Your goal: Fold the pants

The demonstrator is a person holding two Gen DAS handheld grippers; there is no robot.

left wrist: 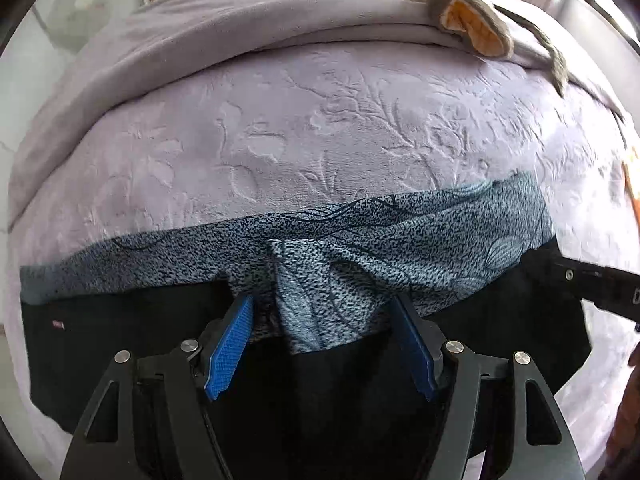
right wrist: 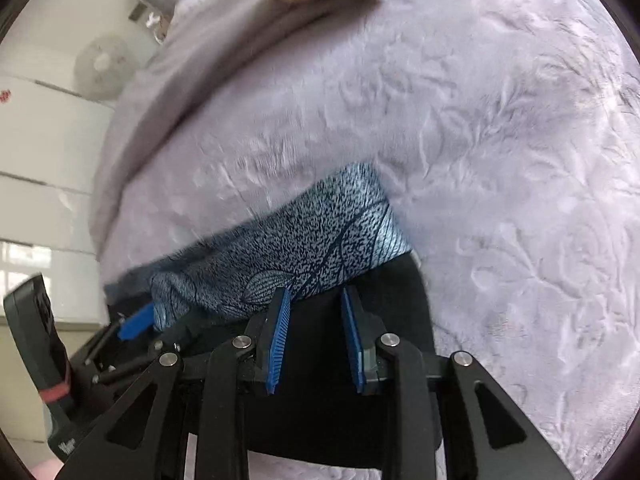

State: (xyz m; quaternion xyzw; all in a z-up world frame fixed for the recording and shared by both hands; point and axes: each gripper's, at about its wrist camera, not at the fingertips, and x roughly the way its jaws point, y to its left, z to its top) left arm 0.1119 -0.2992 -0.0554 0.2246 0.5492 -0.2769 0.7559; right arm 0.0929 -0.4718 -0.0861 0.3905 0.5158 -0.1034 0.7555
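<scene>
The pants lie flat on a lavender embossed bedspread (left wrist: 280,140). They show a black part (left wrist: 120,320) near me and a blue speckled leaf-print part (left wrist: 420,232) beyond it. My left gripper (left wrist: 324,316) points down over them, open, with a bunched ridge of the print cloth between its blue pads (left wrist: 232,344), not pinched. My right gripper (right wrist: 315,296) hangs over the pants' right end, where black cloth (right wrist: 400,300) meets the print (right wrist: 320,224). Its jaws stand narrowly apart with only black cloth showing in the gap. One left-gripper pad (right wrist: 136,326) shows at lower left.
A folded grey blanket (left wrist: 240,28) and a grey plush item with an orange inside (left wrist: 472,28) lie at the far side of the bed. A white fan (right wrist: 102,66) and white wall stand off the bed's left edge. Bedspread stretches to the right of the pants (right wrist: 520,200).
</scene>
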